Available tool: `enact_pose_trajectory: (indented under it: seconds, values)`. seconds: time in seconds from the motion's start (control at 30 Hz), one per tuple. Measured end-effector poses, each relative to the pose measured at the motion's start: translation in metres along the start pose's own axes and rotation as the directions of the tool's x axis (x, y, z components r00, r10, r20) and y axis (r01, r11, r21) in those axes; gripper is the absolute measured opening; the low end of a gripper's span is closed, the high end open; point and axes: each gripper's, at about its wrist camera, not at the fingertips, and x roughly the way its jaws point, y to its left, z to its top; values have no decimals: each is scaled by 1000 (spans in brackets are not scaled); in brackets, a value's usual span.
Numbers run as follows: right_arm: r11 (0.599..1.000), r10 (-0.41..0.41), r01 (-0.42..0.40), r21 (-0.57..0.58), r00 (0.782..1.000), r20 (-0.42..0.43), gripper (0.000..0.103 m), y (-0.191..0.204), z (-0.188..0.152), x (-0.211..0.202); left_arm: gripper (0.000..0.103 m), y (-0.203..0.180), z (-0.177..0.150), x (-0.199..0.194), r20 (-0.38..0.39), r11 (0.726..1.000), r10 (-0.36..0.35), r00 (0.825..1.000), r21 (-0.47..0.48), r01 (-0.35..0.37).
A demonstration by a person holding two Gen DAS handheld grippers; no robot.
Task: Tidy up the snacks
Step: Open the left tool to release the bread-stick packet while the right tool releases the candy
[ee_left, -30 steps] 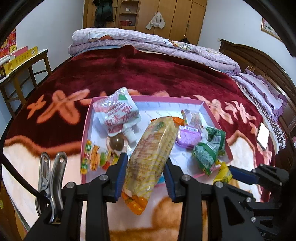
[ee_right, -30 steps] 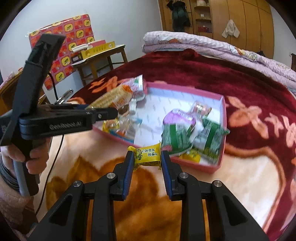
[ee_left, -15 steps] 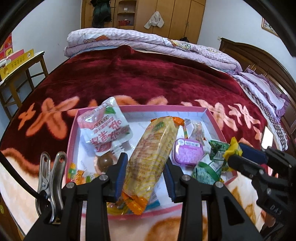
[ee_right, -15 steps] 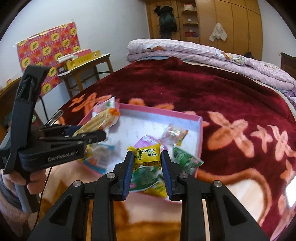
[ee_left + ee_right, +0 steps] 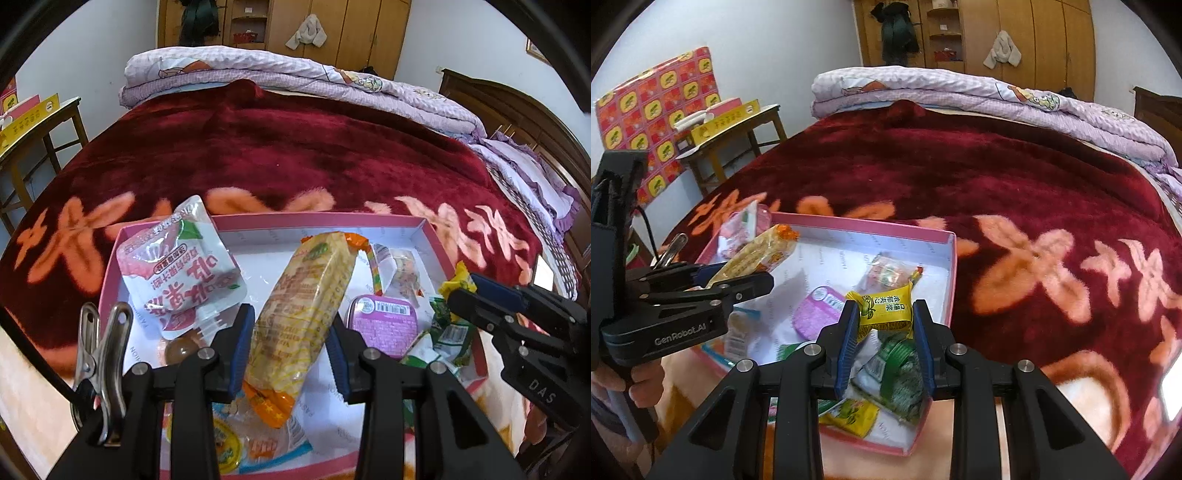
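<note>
Left wrist: cracker pack (image 5: 303, 314) clamped between fingers (image 5: 240, 332), over tray (image 5: 436, 240).

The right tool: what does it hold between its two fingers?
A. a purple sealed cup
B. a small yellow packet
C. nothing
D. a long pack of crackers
B: the right tool is shut on the small yellow packet, above the pink box; the long pack of crackers is in the left tool.
</note>
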Motion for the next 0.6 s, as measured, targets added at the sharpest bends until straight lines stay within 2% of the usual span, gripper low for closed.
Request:
enact_pose_trajectory:
  seconds: [0.27,0.4,0.53,0.6]
  values:
    - [1000,-5,5,16,1000,-2,31,-6,2,8,41,-5,3,2,14,1000,-18,1000,10,18]
    - [1000,0,0,21,1000,7,32,-6,3,8,44,-6,1,-2,18,999,-30,999,12,30]
    - [1000,-6,6,16,1000,24,35,-3,3,4,51,-8,-1,-7,22,999,-35,999,15,35]
    - [1000,4,-4,13,999,32,42,-1,3,0,53,-7,-3,-10,26,999,-37,999,12,37]
